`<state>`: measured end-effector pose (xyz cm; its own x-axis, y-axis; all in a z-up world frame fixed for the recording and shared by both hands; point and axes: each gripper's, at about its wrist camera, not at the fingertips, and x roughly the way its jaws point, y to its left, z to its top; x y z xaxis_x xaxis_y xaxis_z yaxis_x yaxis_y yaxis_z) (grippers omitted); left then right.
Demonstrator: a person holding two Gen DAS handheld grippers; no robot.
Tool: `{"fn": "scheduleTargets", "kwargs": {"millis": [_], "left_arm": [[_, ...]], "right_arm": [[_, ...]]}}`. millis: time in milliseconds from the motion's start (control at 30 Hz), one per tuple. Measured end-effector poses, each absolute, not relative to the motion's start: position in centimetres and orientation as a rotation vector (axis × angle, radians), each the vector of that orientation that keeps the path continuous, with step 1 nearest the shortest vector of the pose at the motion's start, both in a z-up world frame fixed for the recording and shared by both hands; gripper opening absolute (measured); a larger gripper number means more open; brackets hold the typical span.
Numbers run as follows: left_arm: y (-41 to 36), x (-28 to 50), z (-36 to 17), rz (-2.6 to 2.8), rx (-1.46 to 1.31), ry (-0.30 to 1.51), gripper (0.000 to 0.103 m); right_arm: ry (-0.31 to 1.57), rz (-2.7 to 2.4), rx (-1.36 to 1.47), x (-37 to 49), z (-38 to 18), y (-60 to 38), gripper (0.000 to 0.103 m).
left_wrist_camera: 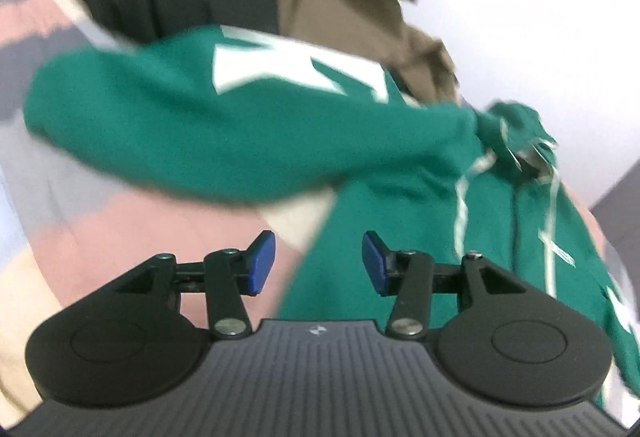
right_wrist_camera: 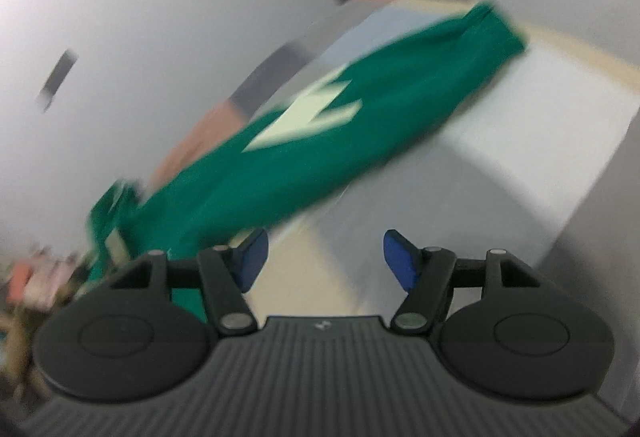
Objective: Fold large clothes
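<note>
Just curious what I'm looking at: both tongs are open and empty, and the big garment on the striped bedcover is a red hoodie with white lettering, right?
Not red: the hoodie is green, as the left wrist view shows. The rest holds: white lettering, striped bedcover, left tongs and right tongs open and empty.

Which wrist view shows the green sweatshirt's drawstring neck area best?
Left wrist: the green sweatshirt shows its bunched neck with pale drawstrings, a sleeve and its body. The right wrist view shows mostly one blurred sleeve.
</note>
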<state>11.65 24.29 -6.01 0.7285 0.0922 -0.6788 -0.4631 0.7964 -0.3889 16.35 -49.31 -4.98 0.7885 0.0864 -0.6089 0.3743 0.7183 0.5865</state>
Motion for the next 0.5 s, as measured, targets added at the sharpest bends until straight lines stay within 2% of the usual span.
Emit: {"fn": "scheduleTargets", "kwargs": {"millis": [33, 100, 233, 500], "left_arm": [[23.7, 11.3, -6.4, 0.32, -0.597, 0.712, 0.055], [23.1, 10.6, -7.3, 0.324, -0.624, 0.738, 0.057], [22.6, 9.4, -9.1, 0.318, -0.638, 0.77, 0.064], [23.1, 8.9, -11.2, 0.318, -0.703, 0.788, 0.066]], "right_arm": [[0.685, -0.135, 0.77, 15.7, -5.0, -47.9, 0.069], [0.747, -0.062, 0.773, 13.7, -5.0, -44.6, 0.083], [0.91, 0.03, 0.696, 12.5, -5.7, -39.1, 0.084], [1.049, 0.001, 0.717, 12.4, -11.3, -36.5, 0.087]]}}
